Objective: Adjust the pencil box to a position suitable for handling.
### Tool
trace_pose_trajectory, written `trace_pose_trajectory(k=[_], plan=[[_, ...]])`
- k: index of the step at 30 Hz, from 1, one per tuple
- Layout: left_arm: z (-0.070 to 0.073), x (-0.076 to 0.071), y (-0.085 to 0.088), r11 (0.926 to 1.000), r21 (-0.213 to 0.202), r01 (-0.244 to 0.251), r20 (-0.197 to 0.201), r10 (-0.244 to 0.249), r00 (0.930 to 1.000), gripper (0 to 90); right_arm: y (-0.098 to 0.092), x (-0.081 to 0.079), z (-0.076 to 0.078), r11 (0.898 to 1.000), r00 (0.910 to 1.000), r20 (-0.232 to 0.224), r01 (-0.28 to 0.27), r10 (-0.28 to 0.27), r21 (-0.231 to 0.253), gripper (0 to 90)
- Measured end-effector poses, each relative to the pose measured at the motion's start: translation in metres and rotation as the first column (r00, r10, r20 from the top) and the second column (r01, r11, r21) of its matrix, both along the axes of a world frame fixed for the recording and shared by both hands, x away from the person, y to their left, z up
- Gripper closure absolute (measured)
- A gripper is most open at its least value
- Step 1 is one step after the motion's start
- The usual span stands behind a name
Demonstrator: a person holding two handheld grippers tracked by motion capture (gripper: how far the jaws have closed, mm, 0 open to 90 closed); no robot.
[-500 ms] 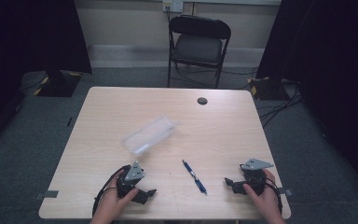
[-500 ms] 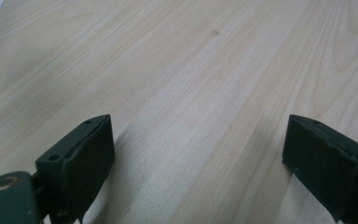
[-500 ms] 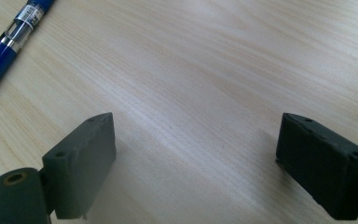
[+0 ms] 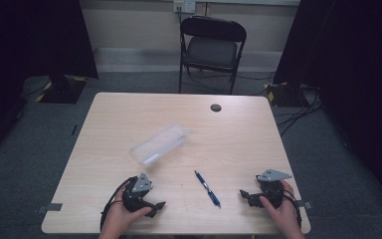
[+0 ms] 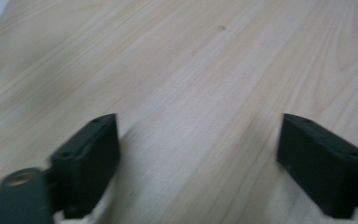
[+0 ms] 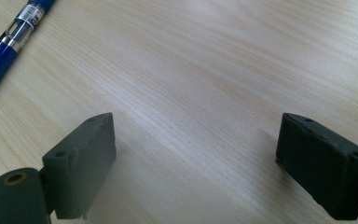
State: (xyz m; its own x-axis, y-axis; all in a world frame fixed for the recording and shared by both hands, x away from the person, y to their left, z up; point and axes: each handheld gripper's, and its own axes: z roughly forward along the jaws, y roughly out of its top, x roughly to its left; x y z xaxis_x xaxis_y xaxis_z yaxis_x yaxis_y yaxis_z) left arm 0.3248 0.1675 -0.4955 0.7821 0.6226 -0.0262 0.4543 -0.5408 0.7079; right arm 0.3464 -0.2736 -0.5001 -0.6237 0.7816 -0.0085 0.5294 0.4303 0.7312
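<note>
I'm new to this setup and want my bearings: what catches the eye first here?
A blue pen lies near the table's front edge, between the left gripper and right gripper, both open and empty. A clear plastic container lies mid-table, with a folding chair beyond.

L gripper open, R gripper open, both low, jaws facing inward
</note>
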Motion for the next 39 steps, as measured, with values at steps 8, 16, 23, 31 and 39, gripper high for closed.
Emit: trace_pose_trajectory(k=[8,16,23,31,39], plan=[[0.009,-0.001,0.019,0.9982,-0.016,-0.058,-0.009,0.058,0.9983,18.2,0.0,0.0,0.0,1.0,1.0,0.0,-0.004,0.004,0.001,10.7],[0.017,0.008,0.048,0.9844,-0.038,-0.172,0.042,0.173,0.984,19.2,0.0,0.0,0.0,1.0,1.0,0.0,-0.003,0.003,0.0,10.7],[0.022,0.023,0.046,0.973,-0.039,-0.228,0.123,0.231,0.9652,21.7,0.0,0.0,0.0,1.0,1.0,0.0,-0.003,0.003,0.0,10.7],[0.016,0.04,0.043,0.9748,-0.053,-0.216,0.142,0.222,0.9646,26.5,0.0,0.0,0.0,1.0,1.0,0.001,-0.004,0.004,0.001,10.7],[0.023,0.051,0.036,0.9801,-0.035,-0.195,0.162,0.199,0.9667,37.4,0.0,0.0,0.0,1.0,1.0,0.001,-0.003,0.003,-0.001,10.7]])
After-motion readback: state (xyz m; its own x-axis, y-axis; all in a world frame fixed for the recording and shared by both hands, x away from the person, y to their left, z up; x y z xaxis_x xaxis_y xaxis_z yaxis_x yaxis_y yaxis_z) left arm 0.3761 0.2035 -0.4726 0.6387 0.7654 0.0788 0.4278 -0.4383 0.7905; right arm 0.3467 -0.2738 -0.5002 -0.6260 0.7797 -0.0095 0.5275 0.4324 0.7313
